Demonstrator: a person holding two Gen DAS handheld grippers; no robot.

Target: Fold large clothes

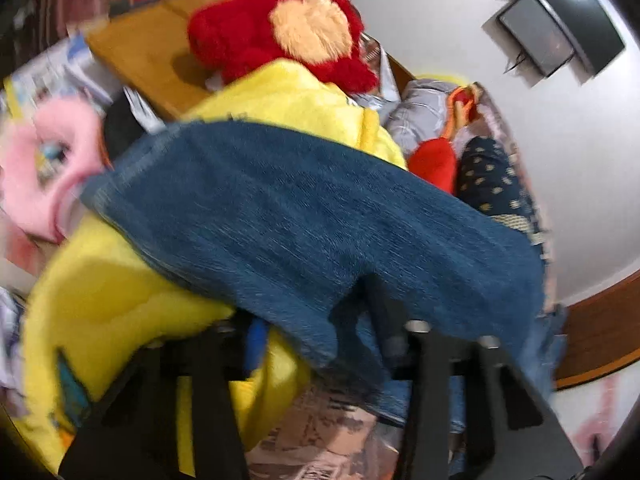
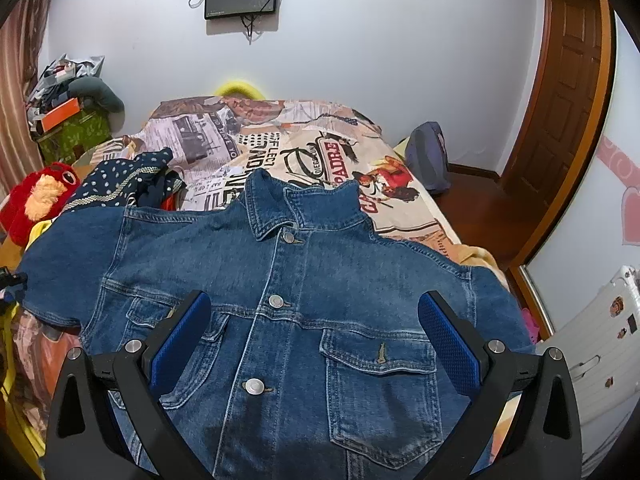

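A blue denim jacket (image 2: 304,280) lies front up and buttoned on the bed, collar toward the far wall. My right gripper (image 2: 316,320) hovers over its chest, open, with its blue pads (image 2: 184,336) wide apart on either side of the button line and nothing between them. In the left wrist view the jacket's sleeve (image 1: 304,216) stretches across the frame over yellow fabric. A fold of its edge runs down between the fingers of my left gripper (image 1: 320,336), which is shut on it. That view is blurred.
A printed bedspread (image 2: 280,152) covers the bed. A red plush toy (image 2: 36,196), a yellow plush blanket (image 1: 112,288) and a navy dotted garment (image 2: 120,180) crowd the left side. A backpack (image 2: 428,160) leans at the bed's right, near a wooden door (image 2: 560,100).
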